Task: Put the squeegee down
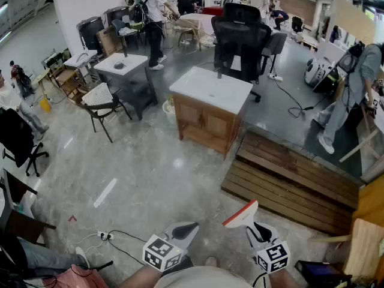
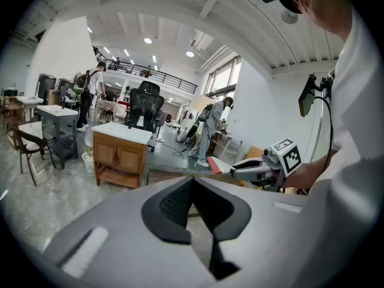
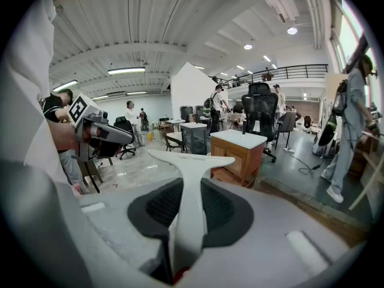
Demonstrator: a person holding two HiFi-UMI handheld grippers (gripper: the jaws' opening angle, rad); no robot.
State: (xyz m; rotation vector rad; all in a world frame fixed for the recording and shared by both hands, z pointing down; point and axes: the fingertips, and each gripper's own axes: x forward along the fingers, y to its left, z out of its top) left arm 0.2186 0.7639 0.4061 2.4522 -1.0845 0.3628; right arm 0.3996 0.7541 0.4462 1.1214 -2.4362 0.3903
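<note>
From where I stand, the wooden vanity cabinet (image 1: 201, 122) with its white tabletop (image 1: 210, 89) sits well ahead of both sets of fingers, and looks the likely spot for setting things down. The right gripper (image 3: 189, 212) has its fingers clamped on the handle of the white squeegee (image 3: 191, 164), with the blade jutting out beyond the fingertips and in the air. The left gripper (image 2: 193, 200) has its fingers pressed together on nothing, so it is free to help.

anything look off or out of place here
Nothing looks spilled or broken. The oddest thing is the wooden sink cabinet, which stands alone mid-floor, away from any wall. A power strip and its cables lie loose on the floor near the person.
</note>
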